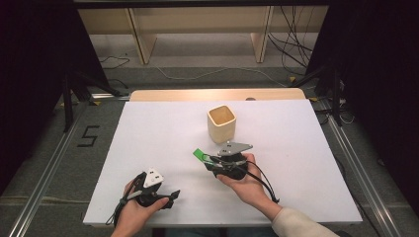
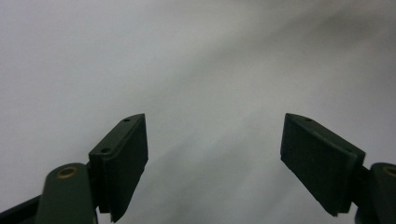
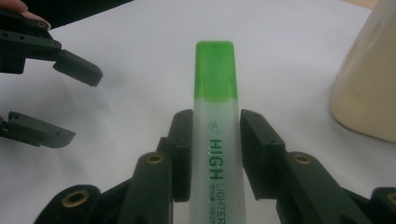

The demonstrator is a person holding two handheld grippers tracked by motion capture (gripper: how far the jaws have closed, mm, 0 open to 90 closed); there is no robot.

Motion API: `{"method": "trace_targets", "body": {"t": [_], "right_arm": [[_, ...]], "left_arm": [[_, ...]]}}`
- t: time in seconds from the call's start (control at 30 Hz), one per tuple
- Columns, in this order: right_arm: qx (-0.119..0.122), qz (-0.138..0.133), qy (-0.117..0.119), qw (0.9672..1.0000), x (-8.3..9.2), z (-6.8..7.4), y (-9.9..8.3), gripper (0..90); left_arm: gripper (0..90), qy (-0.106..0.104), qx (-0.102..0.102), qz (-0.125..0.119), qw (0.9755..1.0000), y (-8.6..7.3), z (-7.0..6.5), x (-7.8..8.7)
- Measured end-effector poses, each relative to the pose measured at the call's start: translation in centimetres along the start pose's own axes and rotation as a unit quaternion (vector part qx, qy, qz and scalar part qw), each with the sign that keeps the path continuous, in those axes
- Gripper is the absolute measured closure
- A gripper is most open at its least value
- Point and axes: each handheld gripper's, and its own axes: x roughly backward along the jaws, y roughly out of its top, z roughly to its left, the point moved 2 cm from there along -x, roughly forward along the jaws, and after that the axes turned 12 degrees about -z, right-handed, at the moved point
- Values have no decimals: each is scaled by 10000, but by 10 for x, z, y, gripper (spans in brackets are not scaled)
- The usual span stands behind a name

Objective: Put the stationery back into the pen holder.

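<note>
White board covered the table you worked at, with grey floor, loose cables and pale wooden shelf legs beyond its far edge.

Your right gripper had its jaws pressed against the two sides of a highlighter, pinching the pale barrel just below the green cap. In the right gripper view the cap pointed straight away from the jaws, and the printed word HIGH ran along the barrel between the pads. From the high view, your right hand cupped that gripper from below, just on your side of the cup, and the highlighter's green end stuck out toward the left of the gripper, near the cup but apart from it. The grey plate on top of the gripper sat just in front of the cup's base.

That cup, a cream square-mouthed one, stood upright past the middle of the board; in the right gripper view its wall rose to the right of the highlighter.

Your left gripper held its jaws spread wide with nothing between them, only bare white board ahead. From above it lay in your left hand, well to the left of the cup and nearer you, its open jaws pointing toward your right hand.
</note>
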Motion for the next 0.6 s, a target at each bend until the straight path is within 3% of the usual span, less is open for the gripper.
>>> {"method": "trace_targets", "body": {"t": [0.6], "right_arm": [[-19,-181,-144,9997,7,-8,8,666]], "left_arm": [[232,8,-13,8,10000,0,0,0]]}}
